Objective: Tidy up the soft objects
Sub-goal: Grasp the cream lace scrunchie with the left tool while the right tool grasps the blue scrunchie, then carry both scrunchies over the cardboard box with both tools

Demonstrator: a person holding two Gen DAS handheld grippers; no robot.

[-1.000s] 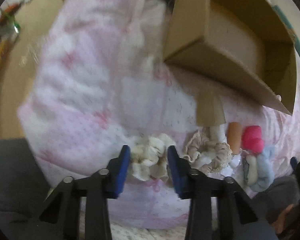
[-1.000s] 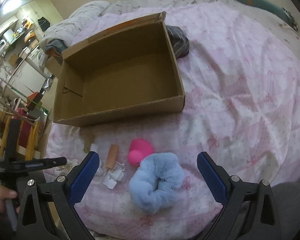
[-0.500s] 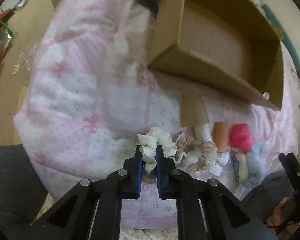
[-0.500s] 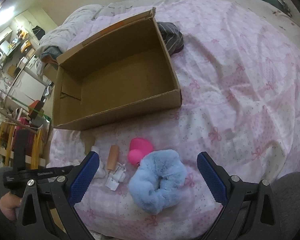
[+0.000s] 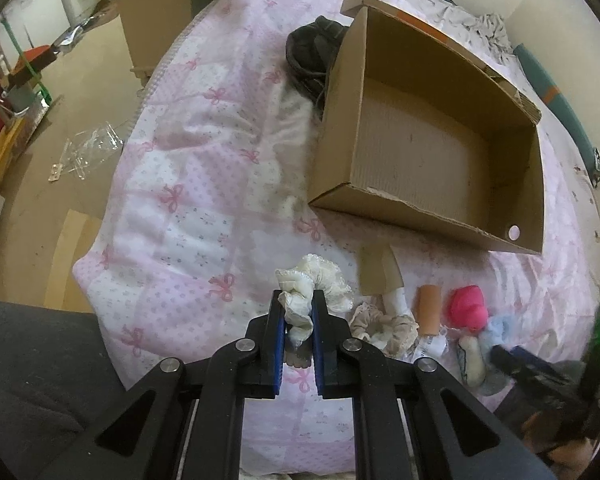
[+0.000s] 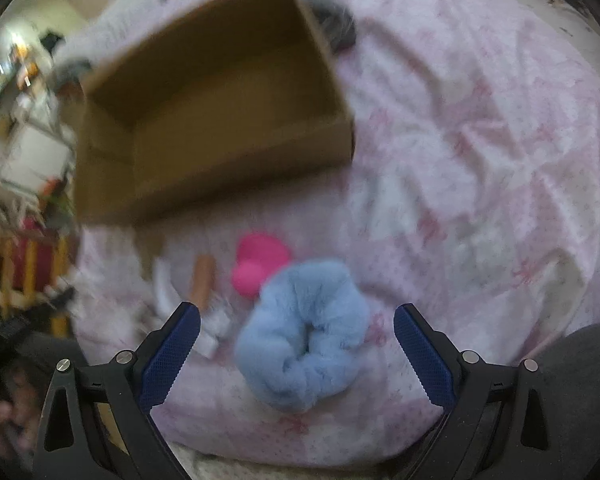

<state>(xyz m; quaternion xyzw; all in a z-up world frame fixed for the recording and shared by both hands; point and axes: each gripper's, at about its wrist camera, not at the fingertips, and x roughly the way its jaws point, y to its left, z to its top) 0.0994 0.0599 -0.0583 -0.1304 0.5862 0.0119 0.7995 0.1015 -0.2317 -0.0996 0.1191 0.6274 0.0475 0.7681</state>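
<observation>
My left gripper (image 5: 298,316) is shut on a cream ruffled scrunchie (image 5: 316,280), lifted a little off the pink bedspread (image 5: 188,184). An empty cardboard box (image 5: 420,160) lies open beyond it. In a row to the right lie a beige scrunchie (image 5: 384,322), an orange tube (image 5: 430,308), a pink soft object (image 5: 468,304) and a fluffy blue scrunchie (image 5: 496,330). In the blurred right wrist view, my right gripper (image 6: 296,348) stands open just over the blue scrunchie (image 6: 304,332), its pads on either side without touching. The pink object (image 6: 260,262) and the box (image 6: 216,120) lie behind.
A dark bundle of cloth (image 5: 312,52) lies by the box's far left corner. A cardboard flap (image 5: 380,272) sticks out under the box. The bed edge drops to a tan floor (image 5: 28,200) with clear plastic wrapping (image 5: 88,148). A dark trouser leg (image 5: 32,380) is at lower left.
My left gripper closed on the cream scrunchie and rose with it. My right gripper sank toward the blue scrunchie, still open.
</observation>
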